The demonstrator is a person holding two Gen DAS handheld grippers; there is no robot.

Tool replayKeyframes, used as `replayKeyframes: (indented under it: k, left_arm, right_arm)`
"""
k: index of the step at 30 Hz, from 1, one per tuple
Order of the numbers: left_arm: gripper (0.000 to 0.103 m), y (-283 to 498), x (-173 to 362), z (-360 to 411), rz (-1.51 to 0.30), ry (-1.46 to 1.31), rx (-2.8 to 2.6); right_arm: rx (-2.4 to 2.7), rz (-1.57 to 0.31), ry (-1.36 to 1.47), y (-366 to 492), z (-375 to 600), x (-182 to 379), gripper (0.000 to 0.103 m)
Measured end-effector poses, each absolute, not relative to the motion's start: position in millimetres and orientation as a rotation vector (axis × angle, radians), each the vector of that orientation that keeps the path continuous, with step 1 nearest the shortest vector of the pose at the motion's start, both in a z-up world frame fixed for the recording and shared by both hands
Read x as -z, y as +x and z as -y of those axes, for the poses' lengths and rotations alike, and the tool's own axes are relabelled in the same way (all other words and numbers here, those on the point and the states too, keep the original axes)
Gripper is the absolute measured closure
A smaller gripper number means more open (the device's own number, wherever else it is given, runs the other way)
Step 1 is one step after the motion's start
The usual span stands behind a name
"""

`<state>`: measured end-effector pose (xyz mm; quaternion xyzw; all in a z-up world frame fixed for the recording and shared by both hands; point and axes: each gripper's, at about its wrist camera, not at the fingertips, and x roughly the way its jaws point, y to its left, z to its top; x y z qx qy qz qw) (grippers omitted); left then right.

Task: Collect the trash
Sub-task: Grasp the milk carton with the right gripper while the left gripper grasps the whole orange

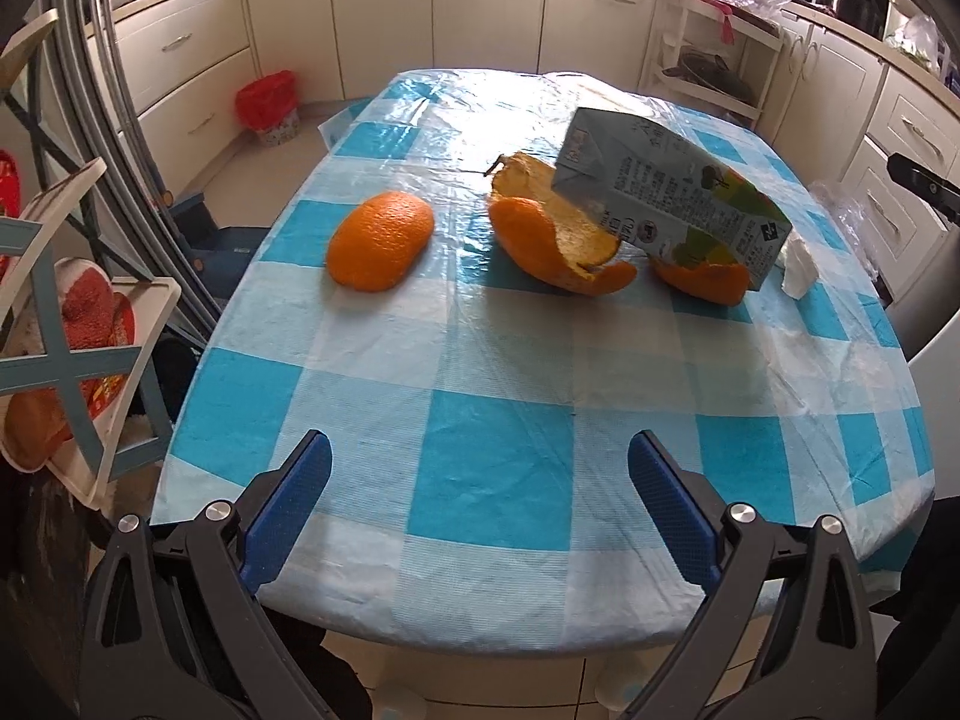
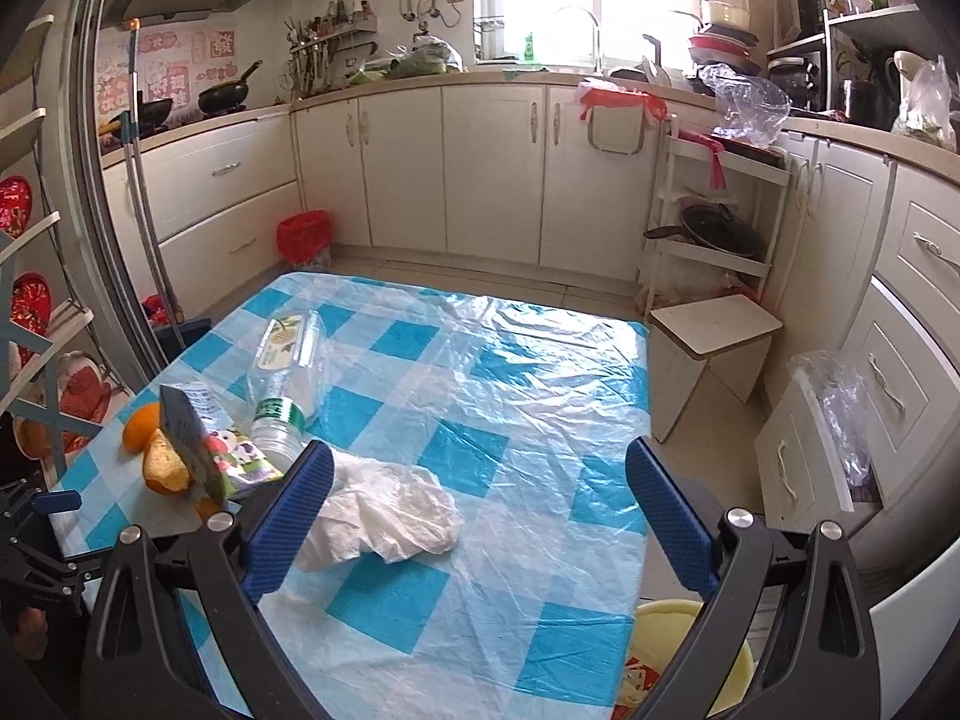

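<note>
the left gripper (image 1: 480, 516) and the right gripper (image 2: 480, 516) are both held wide open with nothing between their blue-padded fingers, above the table covered in a blue-and-white checked plastic cloth (image 1: 492, 468). on the cloth are seen a rounded piece of orange peel (image 1: 381, 240), a large curled orange peel (image 1: 555, 237) and a smaller peel piece (image 1: 702, 279) under a tilted grey-blue printed drink carton (image 1: 666, 198). a crumpled white tissue (image 2: 390, 516) lies just beside the right gripper's left finger, with a clear plastic bottle with a green cap band (image 2: 288, 369) lying on its side beyond it.

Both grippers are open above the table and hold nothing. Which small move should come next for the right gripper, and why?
Probably lower the right gripper a little forward onto the crumpled white tissue. The tissue lies on the checked tablecloth just beyond the open fingers, closer than the plastic bottle or the carton, and nothing covers it.
</note>
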<state>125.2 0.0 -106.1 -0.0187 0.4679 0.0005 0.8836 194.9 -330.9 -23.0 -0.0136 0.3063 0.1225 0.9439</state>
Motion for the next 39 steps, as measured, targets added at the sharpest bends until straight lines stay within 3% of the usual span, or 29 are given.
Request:
replayKeyframes:
  k: [19, 22, 24, 29, 34, 39]
  left_arm:
    - [0.008, 170.3, 102.7, -62.5, -0.939, -0.066, -0.086]
    - [0.008, 182.3, 103.4, -65.1, -0.943, -0.048, -0.075]
    - [0.008, 190.8, 104.4, -65.5, -0.945, -0.032, -0.071]
    - [0.008, 211.0, 109.8, -66.5, -0.957, -0.007, -0.064]
    - [0.008, 226.6, 115.4, -63.1, -0.971, 0.015, -0.066]
    - [0.015, 230.4, 113.4, -56.5, -0.970, 0.022, -0.056]
  right_arm:
    - [-0.669, -0.656, -0.335, 218.7, 177.6, 54.6, 0.011]
    - [-0.695, -0.693, -0.381, 226.4, 164.6, 65.9, 0.022]
    - [-0.709, -0.727, -0.409, 228.8, 158.5, 73.1, 0.039]
    - [-0.734, -0.716, -0.462, 218.2, 148.7, 73.4, 0.070]
    - [-0.711, -0.683, -0.428, 211.5, 163.3, 60.4, 0.073]
    - [-0.677, -0.651, -0.334, 207.1, 196.4, 35.2, 0.073]
